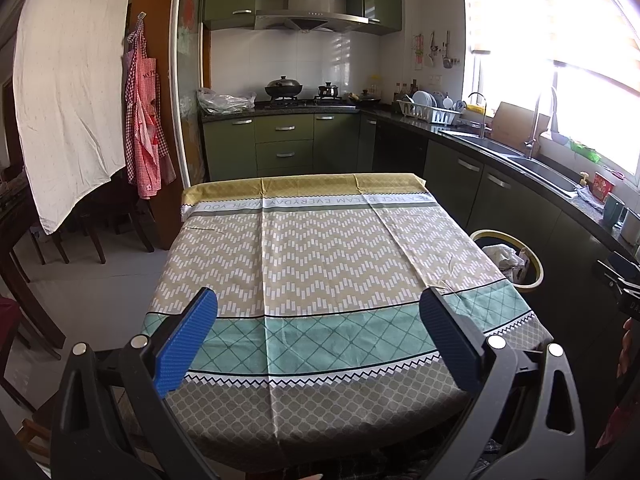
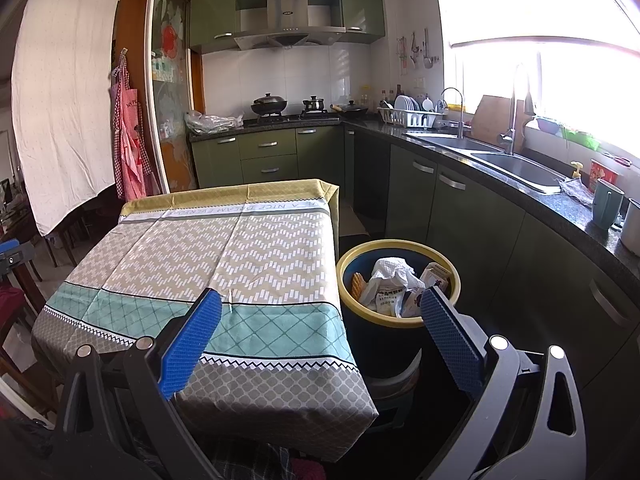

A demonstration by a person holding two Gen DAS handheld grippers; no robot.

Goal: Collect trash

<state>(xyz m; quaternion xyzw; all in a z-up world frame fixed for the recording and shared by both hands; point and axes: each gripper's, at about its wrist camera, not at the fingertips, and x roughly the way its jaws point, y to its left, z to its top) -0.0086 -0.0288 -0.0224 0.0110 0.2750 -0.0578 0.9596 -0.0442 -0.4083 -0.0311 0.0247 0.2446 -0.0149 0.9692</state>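
Both tools spread and holding nothing, left tool (image 1: 318, 312) over the cloth-covered counter (image 1: 320, 248), right tool (image 2: 322, 312) near its corner, trash (image 2: 394, 286) sits in the yellow-rimmed bin (image 2: 348, 280) just beside the counter.

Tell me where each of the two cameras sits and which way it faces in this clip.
Left wrist: on the left tool, open, above the near edge of the table, facing the stove wall; a bit of a hand shows at the right edge.
Right wrist: on the right tool, open, above the table's right near corner, looking over the trash bin beside it; only tool fingers show.
Shared: table, trash bin, green cabinets, sink counter.
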